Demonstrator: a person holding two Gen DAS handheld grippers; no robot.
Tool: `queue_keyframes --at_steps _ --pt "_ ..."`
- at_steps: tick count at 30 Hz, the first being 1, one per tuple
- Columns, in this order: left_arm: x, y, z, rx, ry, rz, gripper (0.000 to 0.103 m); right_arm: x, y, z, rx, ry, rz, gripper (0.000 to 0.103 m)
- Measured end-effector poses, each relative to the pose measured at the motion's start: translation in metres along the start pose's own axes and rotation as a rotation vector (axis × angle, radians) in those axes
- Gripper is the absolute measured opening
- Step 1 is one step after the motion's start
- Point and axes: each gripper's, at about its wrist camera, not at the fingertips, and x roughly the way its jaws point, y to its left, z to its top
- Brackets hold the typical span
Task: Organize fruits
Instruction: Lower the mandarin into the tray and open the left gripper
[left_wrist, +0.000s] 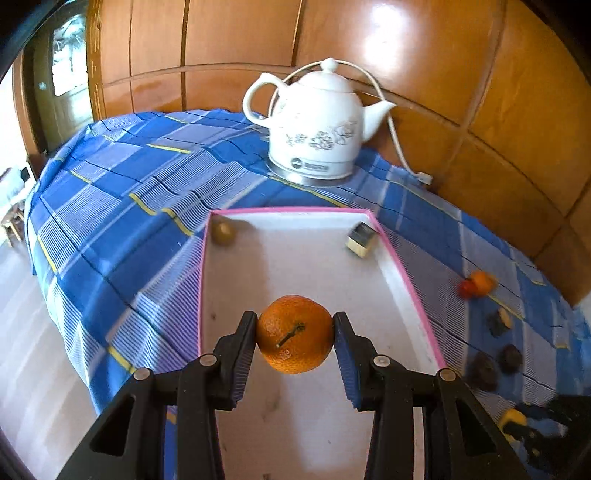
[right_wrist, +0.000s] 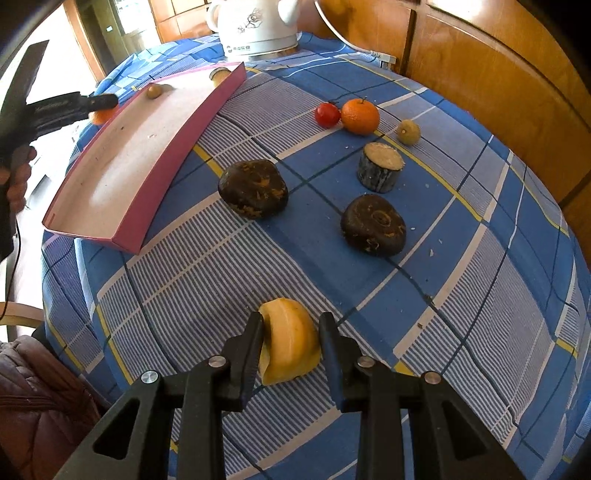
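My left gripper (left_wrist: 295, 328) is shut on an orange (left_wrist: 294, 334) and holds it above the near part of a pink-rimmed white tray (left_wrist: 406, 284). The tray holds a small brownish fruit (left_wrist: 223, 232) at its far left and a small block (left_wrist: 361, 239) at its far right. My right gripper (right_wrist: 291, 332) stands around a yellow fruit piece (right_wrist: 290, 341) on the tablecloth; the left finger touches it, the right finger shows a small gap. On the cloth beyond lie two dark fruits (right_wrist: 253, 188) (right_wrist: 373, 224), a cut stump-like piece (right_wrist: 379, 168), an orange (right_wrist: 360, 115), a red fruit (right_wrist: 327, 115) and a small yellowish fruit (right_wrist: 408, 132).
A white kettle (left_wrist: 314, 125) with its cord stands behind the tray near the wooden wall (left_wrist: 480, 110). The blue checked tablecloth (right_wrist: 461, 295) covers the round table. The left gripper (right_wrist: 66, 107) shows in the right wrist view over the tray's far side.
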Motion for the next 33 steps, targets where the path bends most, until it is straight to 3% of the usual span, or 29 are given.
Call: queue_keyframes --at_steps 18,19,22,33 --pt "0.023 -0.003 0.011 0.023 -0.029 0.125 0.043 0.000 0.000 0.001 -0.013 -0.006 -0.001 0.031" --pt "0.023 -0.003 0.011 0.024 -0.034 0.133 0.044 0.000 0.000 0.001 -0.013 -0.007 -0.002 0.031" --pt "0.017 -0.004 0.012 0.029 -0.075 0.160 0.061 0.000 0.000 0.001 -0.014 -0.007 -0.001 0.031" --pt "-0.016 -0.025 0.000 0.075 -0.137 0.099 0.064 -0.001 0.001 0.001 -0.022 -0.006 -0.011 0.031"
